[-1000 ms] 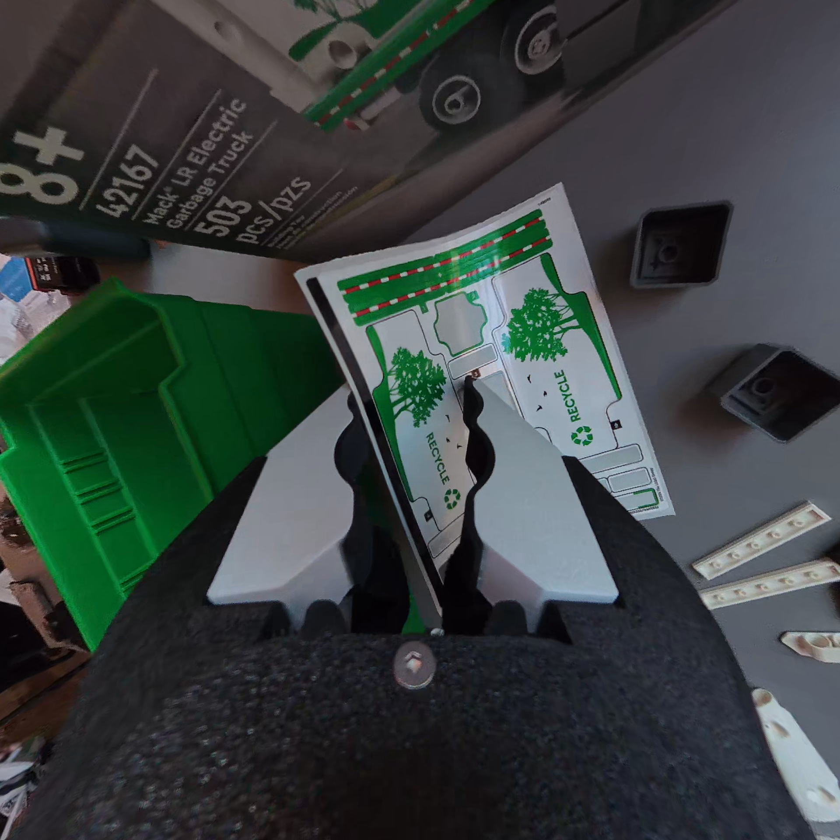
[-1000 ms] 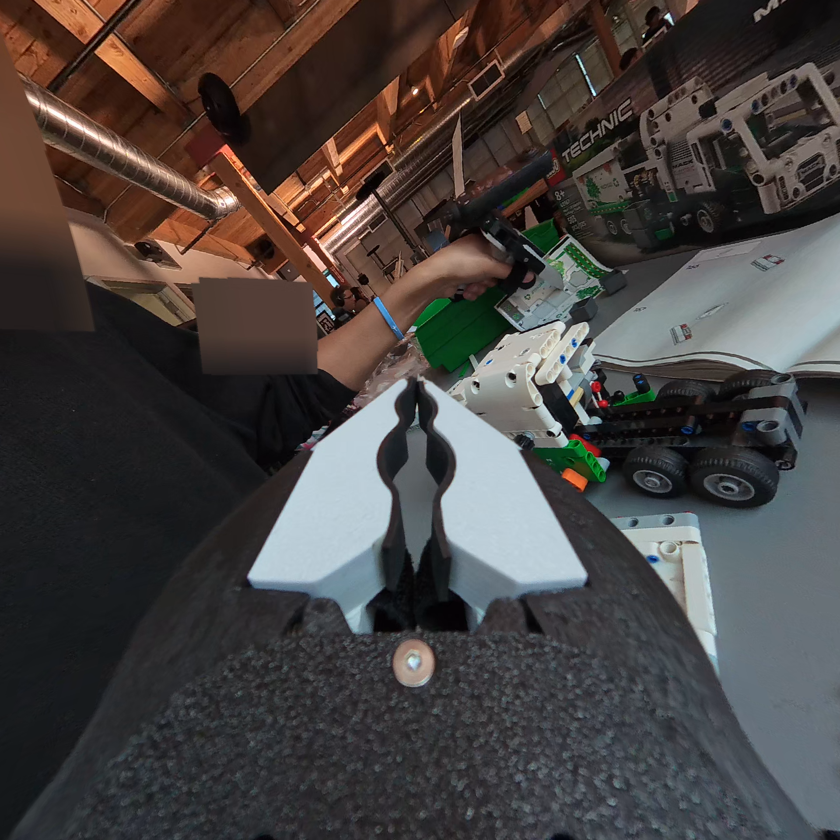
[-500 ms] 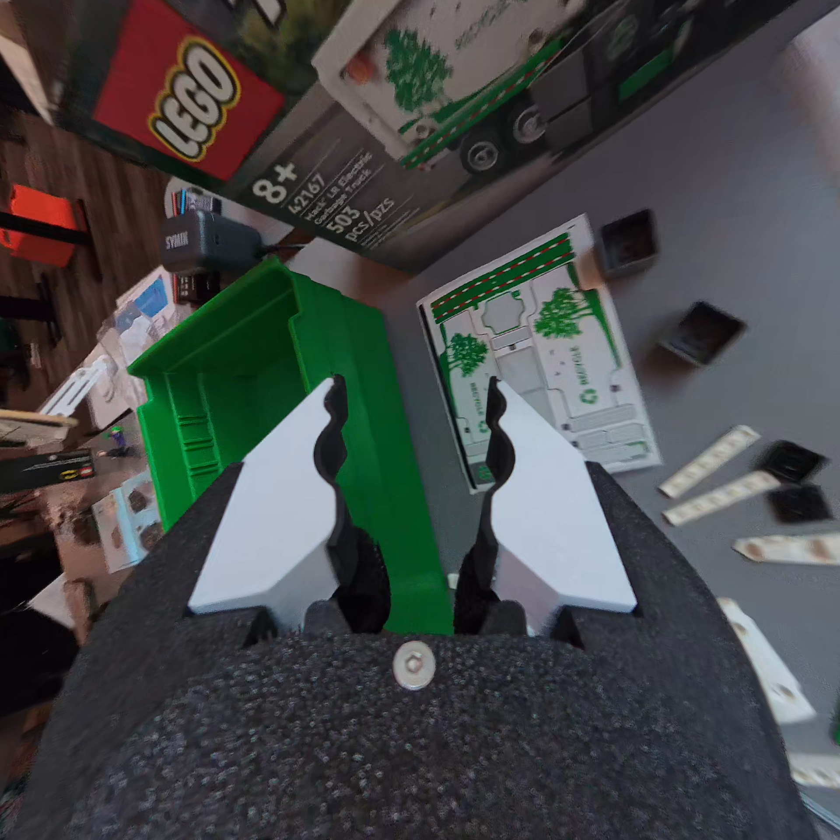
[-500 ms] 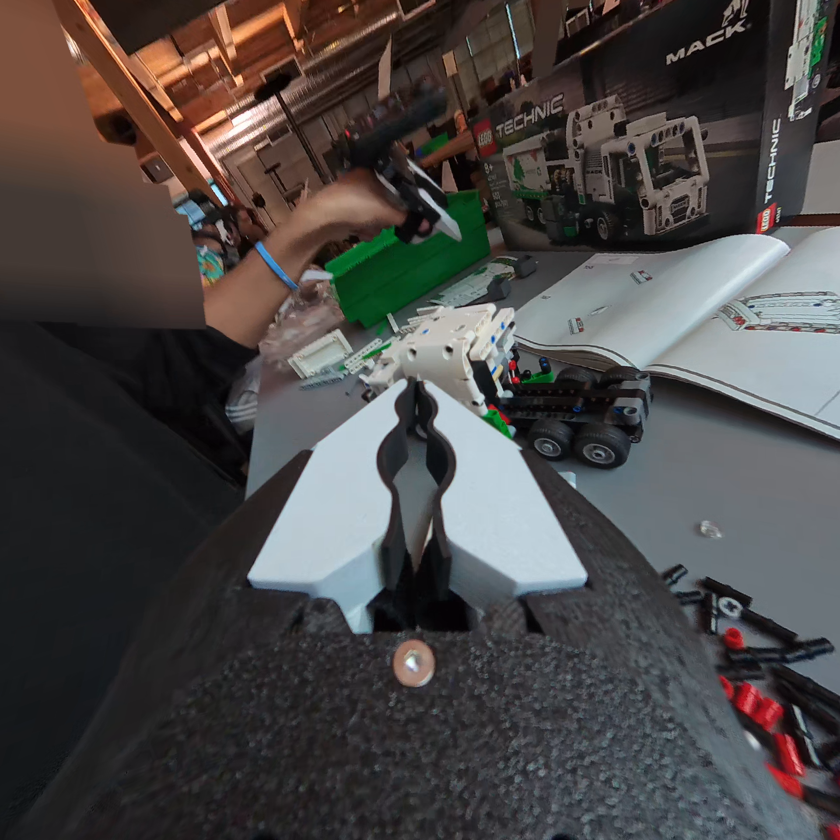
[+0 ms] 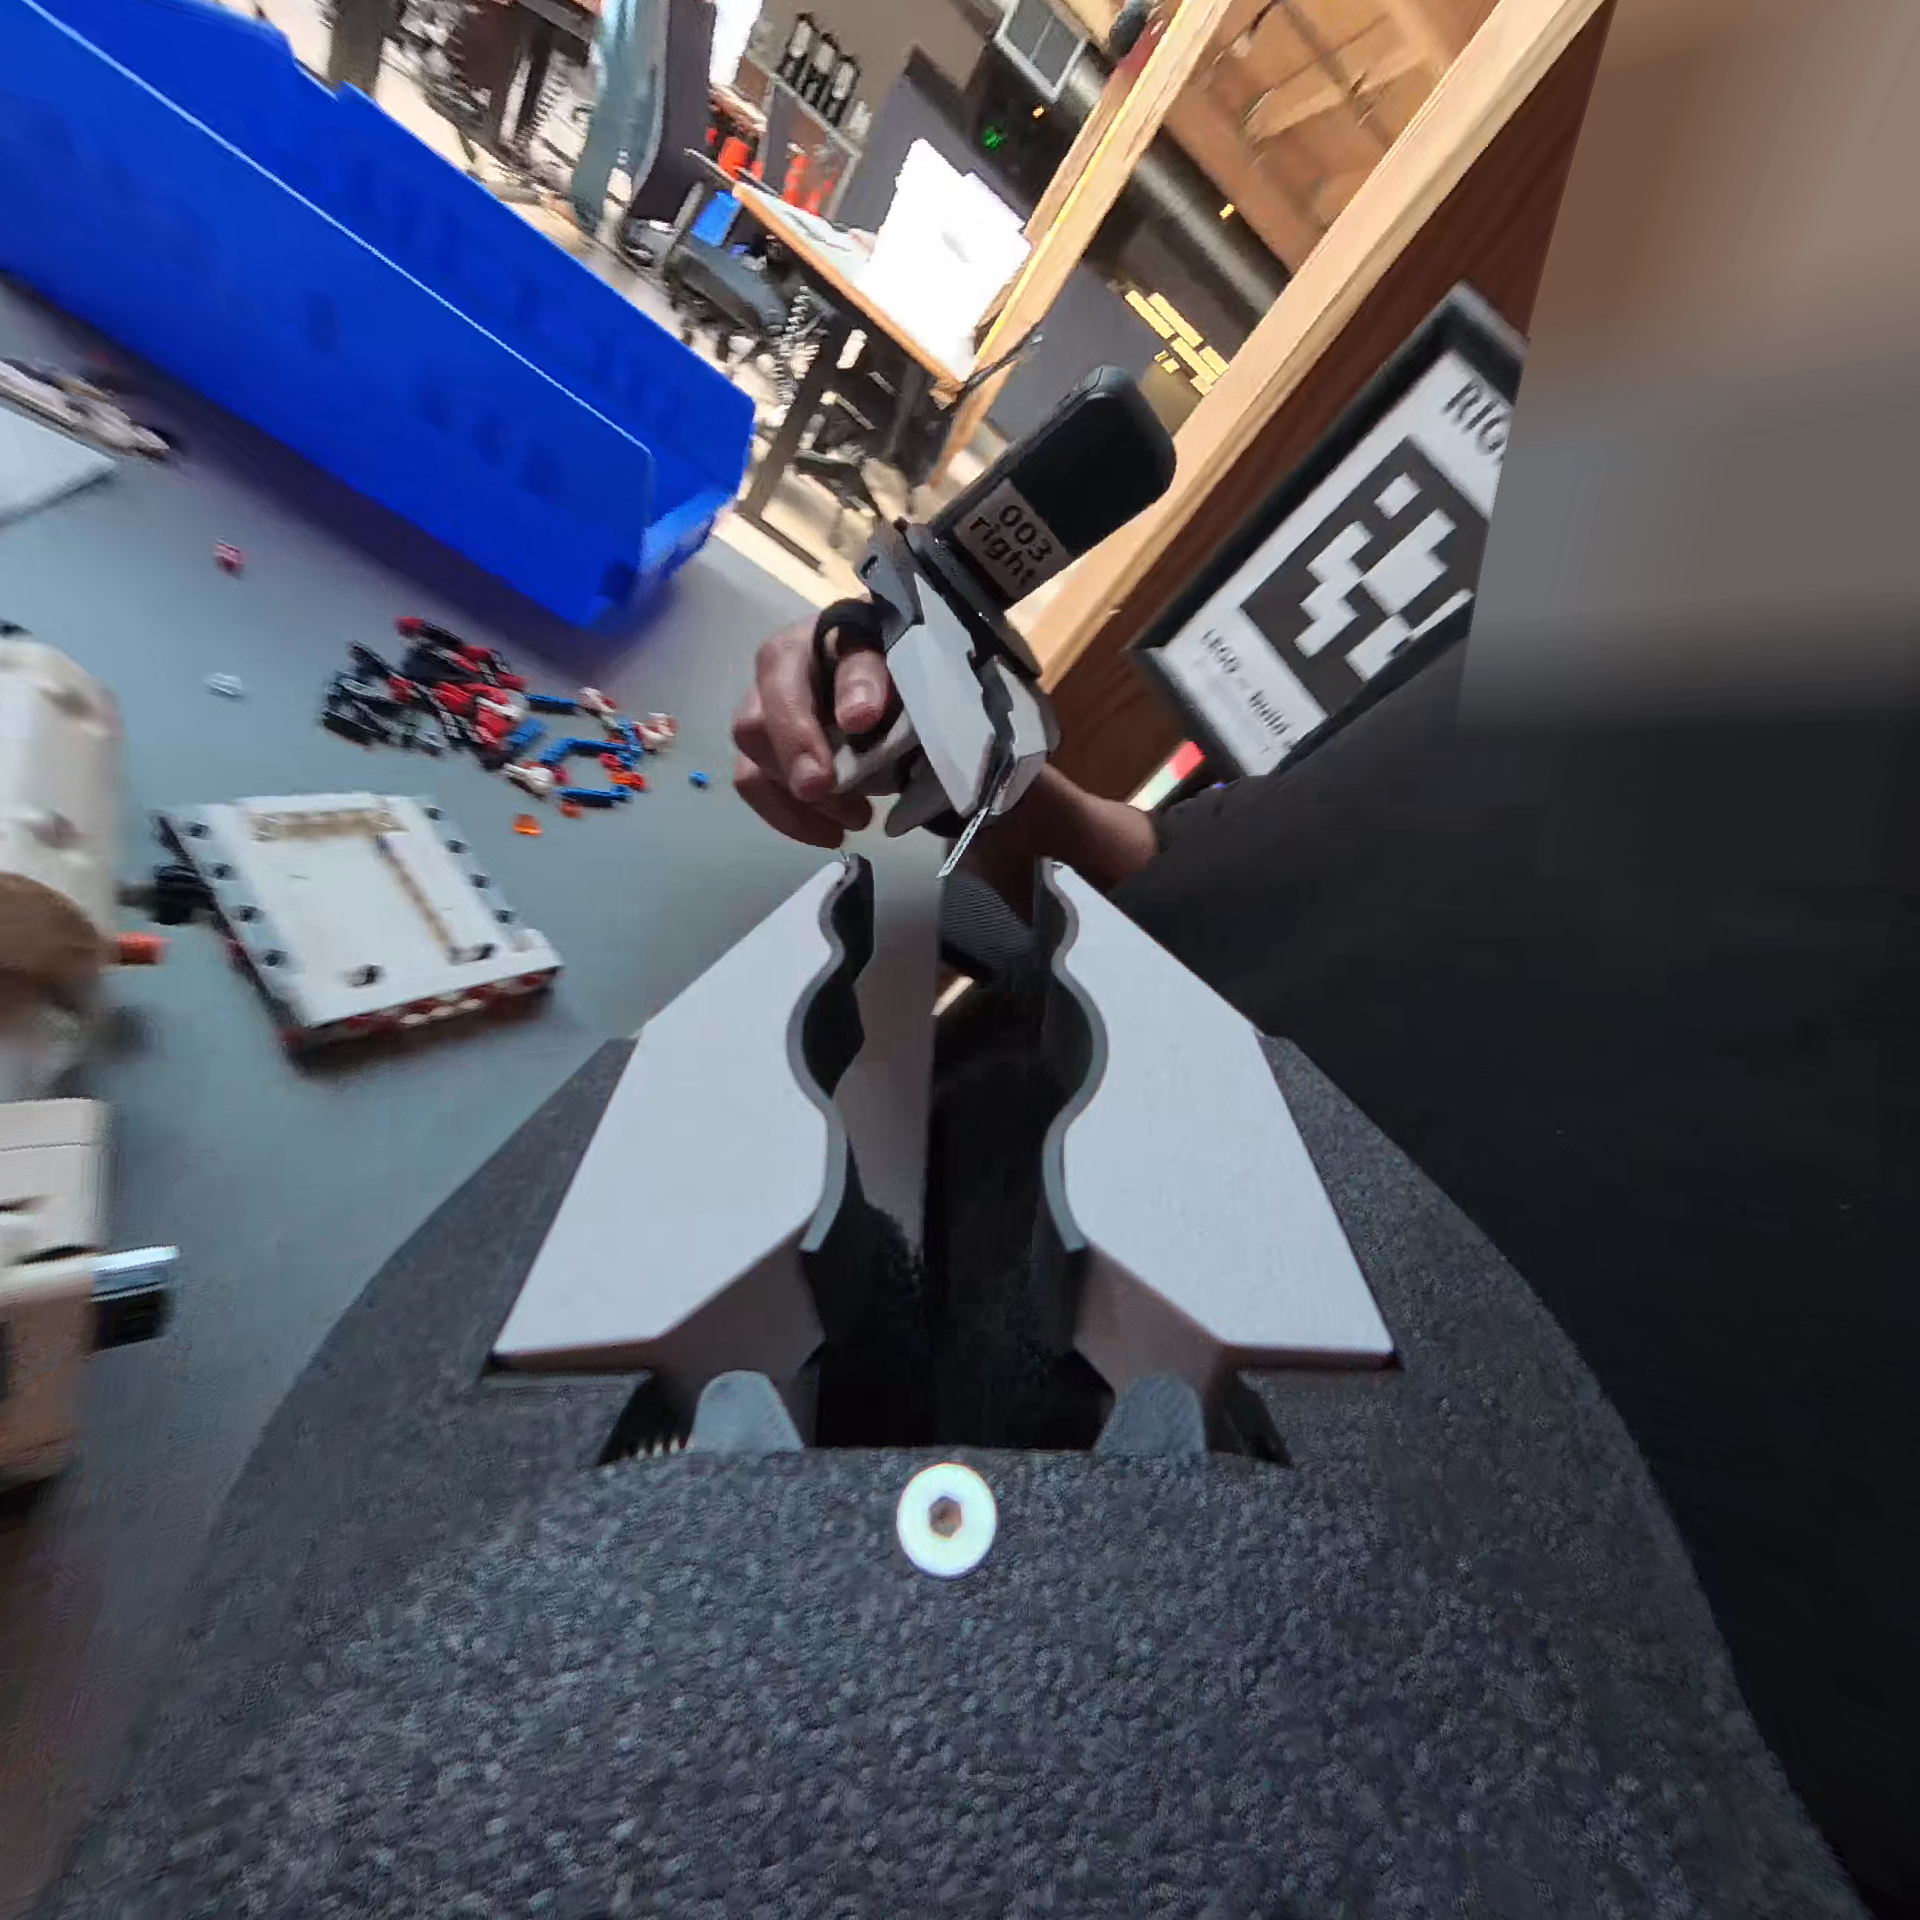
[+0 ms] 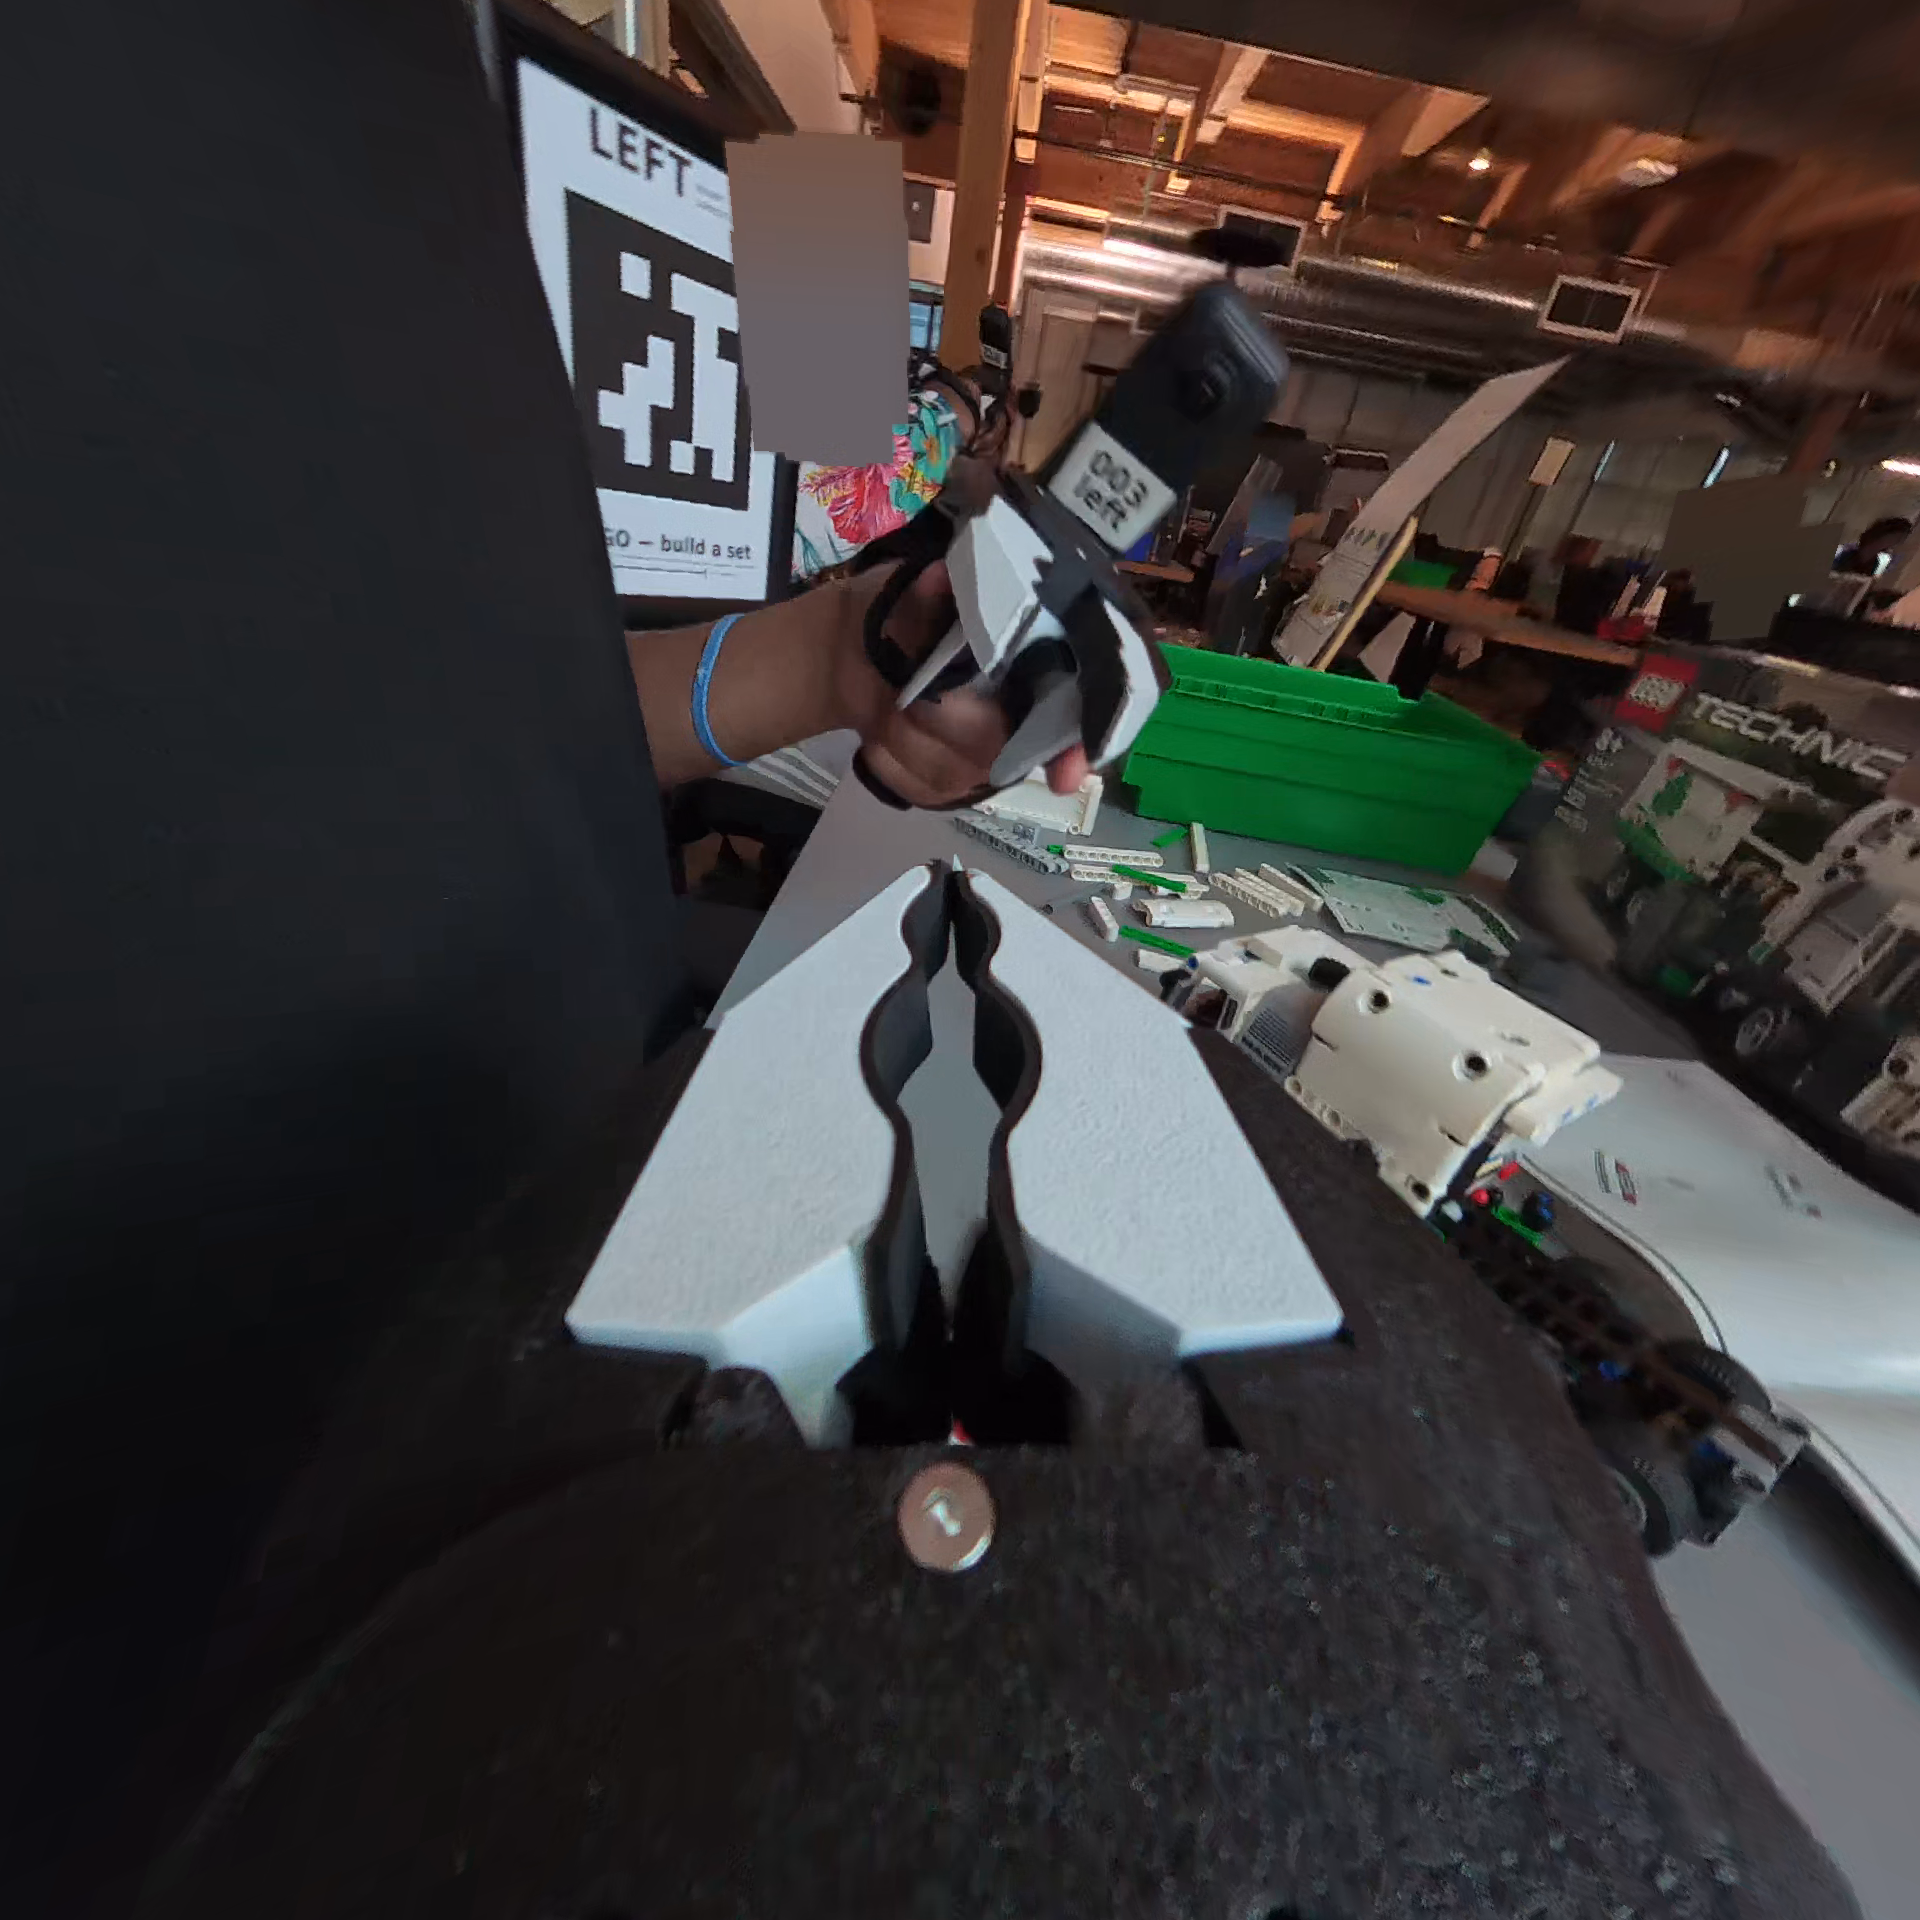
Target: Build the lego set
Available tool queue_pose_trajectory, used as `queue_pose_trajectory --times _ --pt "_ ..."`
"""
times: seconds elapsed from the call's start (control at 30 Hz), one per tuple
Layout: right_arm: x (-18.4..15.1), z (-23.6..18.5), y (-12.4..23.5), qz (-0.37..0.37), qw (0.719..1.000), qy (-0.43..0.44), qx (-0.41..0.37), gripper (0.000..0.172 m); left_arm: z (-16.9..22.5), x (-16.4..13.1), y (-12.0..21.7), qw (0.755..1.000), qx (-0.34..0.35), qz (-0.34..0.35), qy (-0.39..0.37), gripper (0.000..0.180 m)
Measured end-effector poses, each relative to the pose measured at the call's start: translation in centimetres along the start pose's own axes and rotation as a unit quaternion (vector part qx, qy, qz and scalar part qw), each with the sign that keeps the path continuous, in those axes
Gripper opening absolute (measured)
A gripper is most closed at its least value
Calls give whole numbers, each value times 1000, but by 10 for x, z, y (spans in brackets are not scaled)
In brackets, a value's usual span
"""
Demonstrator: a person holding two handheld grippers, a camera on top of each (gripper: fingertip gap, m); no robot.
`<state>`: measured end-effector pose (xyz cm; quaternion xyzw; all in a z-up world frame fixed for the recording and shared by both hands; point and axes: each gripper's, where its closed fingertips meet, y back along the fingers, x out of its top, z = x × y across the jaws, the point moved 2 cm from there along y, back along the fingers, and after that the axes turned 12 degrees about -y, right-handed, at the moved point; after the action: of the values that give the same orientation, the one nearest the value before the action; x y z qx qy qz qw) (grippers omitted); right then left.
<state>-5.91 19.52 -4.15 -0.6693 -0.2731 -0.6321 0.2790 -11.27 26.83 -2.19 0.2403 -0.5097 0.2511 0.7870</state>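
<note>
Grey table [image 5: 312,1143] spreads under both of my tools. My left gripper [image 5: 951,883] hangs released above it, its two fingers clearly apart with only air between them. My right gripper [image 6: 953,878] is clenched: the two pads meet at the tip, and from the left wrist view one thin pale sliver [image 5: 964,844] sticks out from between them, pinched flat. What the sliver is, I cannot tell. The two grippers face each other, near but apart, each in one of my hands: the right hand [image 5: 800,727] and the left hand [image 6: 935,748], which wears one blue wristband [image 6: 712,691].

On the right-hand side lie one blue bin [image 5: 364,312], one white studded panel [image 5: 353,914] and one loose heap of small red, blue and black pieces [image 5: 499,707], too blurred to count. On the other side I count one green bin [image 6: 1320,758], one green-and-white sticker sheet [image 6: 1403,909], one half-built white truck [image 6: 1434,1049], one printed box [image 6: 1766,862] and one open booklet [image 6: 1766,1247]. White beams [image 6: 1132,860] lie scattered before the green bin, several, their number unclear.
</note>
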Motion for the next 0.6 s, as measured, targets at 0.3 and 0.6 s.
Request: queue_pose_trajectory --times 0.3,0.6 --pt "-22 -20 -22 -135 904 399 -81 0 -4 -48 -6 969 -46 41 241 16" --pt "-51 -25 -27 -202 773 601 -42 0 -1 -65 -6 972 -15 -19 234 24"
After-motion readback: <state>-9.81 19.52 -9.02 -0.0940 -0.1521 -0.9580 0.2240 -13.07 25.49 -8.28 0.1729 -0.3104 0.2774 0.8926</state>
